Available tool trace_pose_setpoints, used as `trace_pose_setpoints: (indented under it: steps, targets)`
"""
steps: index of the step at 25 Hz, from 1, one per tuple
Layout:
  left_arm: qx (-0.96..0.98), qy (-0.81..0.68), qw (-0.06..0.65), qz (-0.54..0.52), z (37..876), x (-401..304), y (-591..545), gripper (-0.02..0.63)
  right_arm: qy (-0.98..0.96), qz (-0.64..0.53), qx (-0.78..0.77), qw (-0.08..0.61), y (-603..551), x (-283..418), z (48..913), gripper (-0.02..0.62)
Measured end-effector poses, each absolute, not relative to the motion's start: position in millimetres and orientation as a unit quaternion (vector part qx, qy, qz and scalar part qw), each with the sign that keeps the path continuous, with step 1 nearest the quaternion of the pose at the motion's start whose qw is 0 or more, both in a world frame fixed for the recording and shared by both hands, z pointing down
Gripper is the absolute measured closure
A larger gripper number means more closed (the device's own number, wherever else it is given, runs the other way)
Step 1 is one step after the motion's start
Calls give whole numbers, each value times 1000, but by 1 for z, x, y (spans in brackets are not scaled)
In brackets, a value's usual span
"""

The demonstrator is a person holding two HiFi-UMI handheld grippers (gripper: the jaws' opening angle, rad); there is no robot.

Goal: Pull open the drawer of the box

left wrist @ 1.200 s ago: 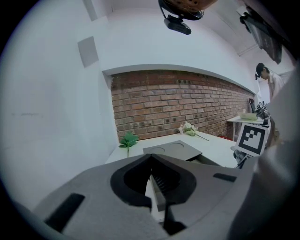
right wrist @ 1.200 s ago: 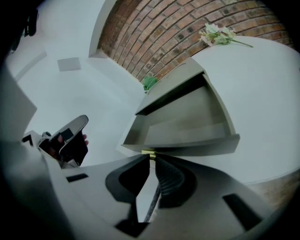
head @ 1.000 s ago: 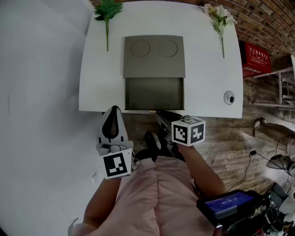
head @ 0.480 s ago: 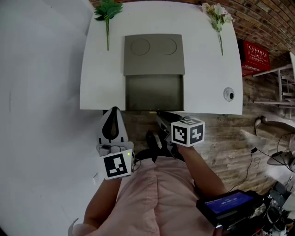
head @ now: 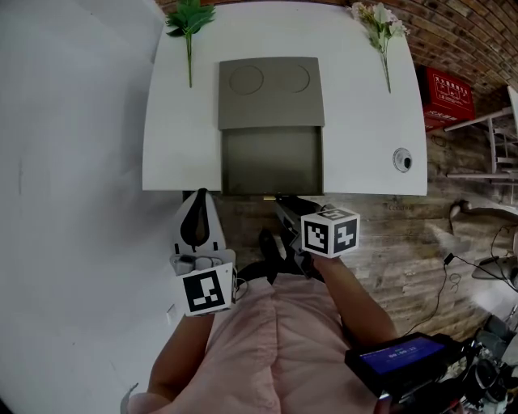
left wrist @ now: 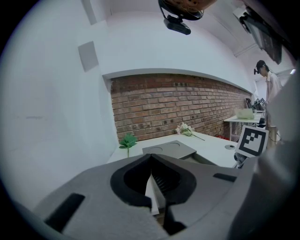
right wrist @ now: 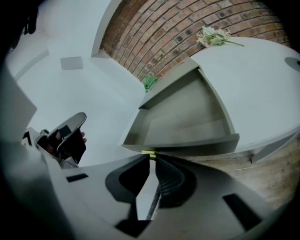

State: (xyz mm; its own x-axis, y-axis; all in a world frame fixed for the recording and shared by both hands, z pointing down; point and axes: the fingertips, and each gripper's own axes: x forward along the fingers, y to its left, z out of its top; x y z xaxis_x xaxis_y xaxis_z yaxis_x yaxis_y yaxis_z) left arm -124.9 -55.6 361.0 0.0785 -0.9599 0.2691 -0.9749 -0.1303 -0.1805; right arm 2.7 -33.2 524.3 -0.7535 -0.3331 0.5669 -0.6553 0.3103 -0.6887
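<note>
Lab-like room: brick wall (head: 473, 32), floor cables (head: 447, 260).

On the white table (head: 364, 121), a green leafy sprig (head: 188, 20) lies at 11 o'clock, a pale-flowered stem (head: 379, 28) at 1, a round silver grommet (head: 402, 159) at 4; a red crate (head: 447, 91) stands beyond 3.

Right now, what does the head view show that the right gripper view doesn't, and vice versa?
Only the head view: the two round recesses on the box lid, the round fitting in the table, the red crate on the floor, and the person's pink shirt.
Only the right gripper view: how the right tool has its jaws closed on the yellow pull tab at the drawer front.
Both: the open drawer, the table, the green sprig, the white flowers and the left tool.
</note>
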Motion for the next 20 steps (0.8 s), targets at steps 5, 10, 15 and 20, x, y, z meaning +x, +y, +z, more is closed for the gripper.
trace_pose_setpoints:
  steps: [5, 10, 15, 20]
  targets:
    - [738, -655, 23, 163, 363, -126, -51, 597, -792, 498, 315, 159, -29, 1, 526, 551]
    - [740, -652, 24, 164, 362, -126, -54, 597, -790, 500, 319, 158, -30, 2, 528, 551]
    - [742, -650, 16, 165, 361, -127, -54, 597, -787, 504, 322, 154, -32, 5, 529, 548]
    - [742, -650, 21, 164, 362, -130, -56, 597, -788, 501, 329, 139, -35, 5, 528, 507]
